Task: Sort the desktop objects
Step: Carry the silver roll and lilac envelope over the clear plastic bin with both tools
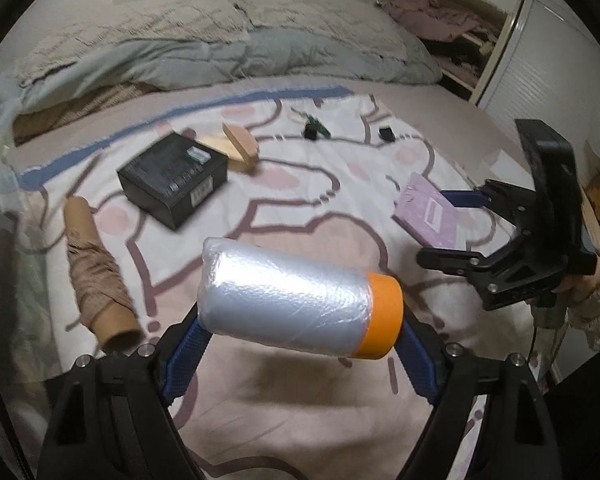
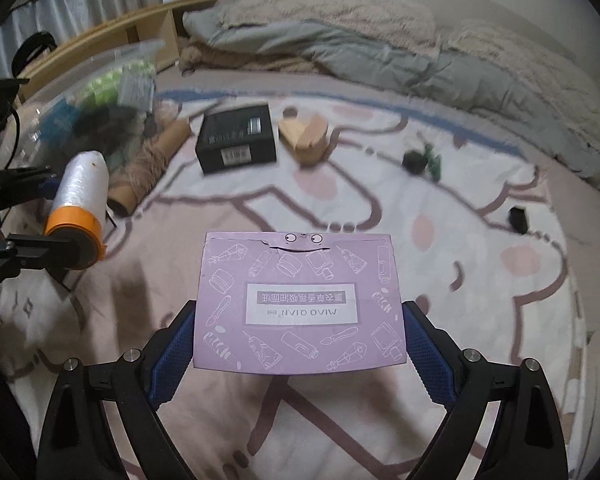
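A roll of clear plastic film with an orange end sits crosswise between the blue pads of my left gripper, which is shut on it above the patterned blanket. My right gripper is shut on a flat purple box, pads pressing on its two sides, also clear of the blanket. In the left wrist view the right gripper holds the purple box at the right. In the right wrist view the left gripper carries the roll at the left.
On the blanket lie a black box, wooden blocks, a cardboard tube wound with twine, and small black and green items. A clear plastic bin with several things stands at the left. Pillows and a duvet line the back.
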